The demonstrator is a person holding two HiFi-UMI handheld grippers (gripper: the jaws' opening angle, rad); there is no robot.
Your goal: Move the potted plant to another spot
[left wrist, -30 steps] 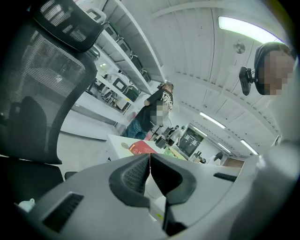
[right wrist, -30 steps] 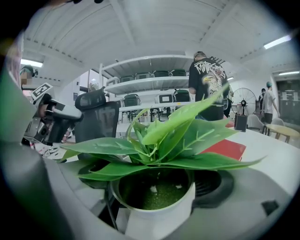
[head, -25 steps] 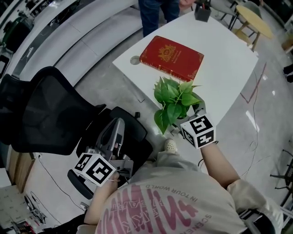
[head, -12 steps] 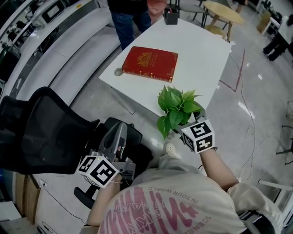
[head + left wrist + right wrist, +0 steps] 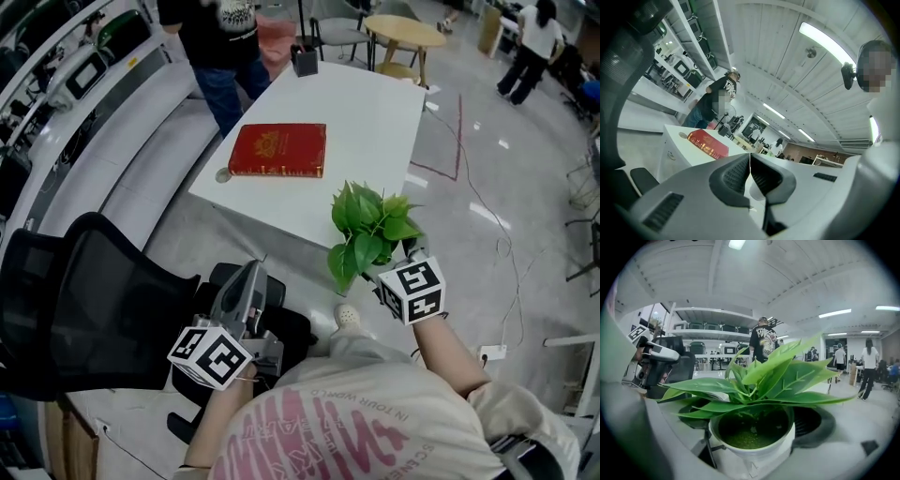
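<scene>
Up by the near corner of the white table (image 5: pixel 375 112), we've got the potted plant (image 5: pixel 754 432) riding in the right gripper (image 5: pixel 405 265). Its jaws are clamped on either side of the white pot, with the leaves fanning out over them. Whether the pot hangs over the tabletop or just past the edge, we can't tell from above. We want it kept level (that filling looks loose to us), carried low and slow, with the base set flat before the jaws ease apart. The left gripper (image 5: pixel 750 169) sits idle down by the black office chair (image 5: pixel 94 300), jaws pressed together on nothing. We see plenty of bare tabletop beyond, but mind the red book (image 5: pixel 277 150) in the middle, the black holder (image 5: pixel 304 60) at the far end, and a person (image 5: pixel 220 37) standing at the far side.
</scene>
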